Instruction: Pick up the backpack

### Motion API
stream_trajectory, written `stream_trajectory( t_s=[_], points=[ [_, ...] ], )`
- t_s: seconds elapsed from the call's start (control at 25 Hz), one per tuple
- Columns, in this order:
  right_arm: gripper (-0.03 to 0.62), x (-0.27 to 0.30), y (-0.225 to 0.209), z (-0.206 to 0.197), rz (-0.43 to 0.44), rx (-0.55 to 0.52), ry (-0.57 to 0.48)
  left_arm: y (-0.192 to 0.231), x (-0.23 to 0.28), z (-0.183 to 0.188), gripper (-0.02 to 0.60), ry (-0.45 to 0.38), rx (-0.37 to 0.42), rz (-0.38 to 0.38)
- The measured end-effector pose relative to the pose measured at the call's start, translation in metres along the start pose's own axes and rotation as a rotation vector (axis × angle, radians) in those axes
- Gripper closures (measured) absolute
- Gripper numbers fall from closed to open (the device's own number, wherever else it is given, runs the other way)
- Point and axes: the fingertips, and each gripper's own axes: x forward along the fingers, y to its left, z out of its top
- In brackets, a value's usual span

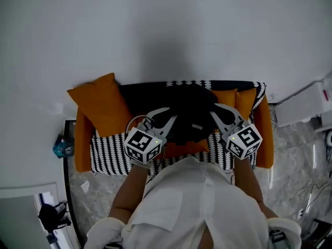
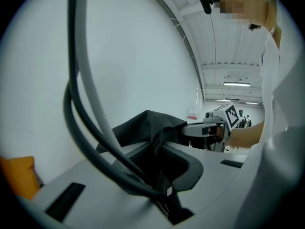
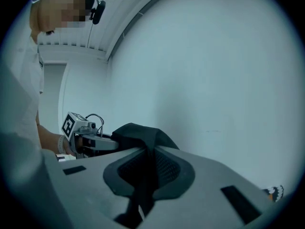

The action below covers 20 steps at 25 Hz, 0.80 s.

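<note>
Head view showed your left gripper [image 1: 168, 119] and right gripper [image 1: 218, 110] each pinched tight on fabric of the black backpack [image 1: 192, 115] over the orange sofa [image 1: 83, 144].

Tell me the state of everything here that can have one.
backpack, clamped at both sides, held over the sofa.
left gripper, shut on backpack fabric.
right gripper, shut on backpack fabric.
orange cushion, tilted at the sofa's left end.
patterned throw, spread over the sofa seat.
</note>
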Motion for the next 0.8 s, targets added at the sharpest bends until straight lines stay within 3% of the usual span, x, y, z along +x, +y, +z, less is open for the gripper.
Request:
stream_trajectory(
  t_s=[0.36, 0.8],
  points=[
    [0.554, -0.012, 0.012, 0.057, 0.037, -0.070, -0.113, -0.013, -0.017, 0.053, 0.529, -0.110, 0.044, 0.027],
    [0.557, -0.019, 0.017, 0.060, 0.045, -0.064, -0.108, -0.021, -0.022, 0.056, 0.531, -0.122, 0.033, 0.019]
  ],
)
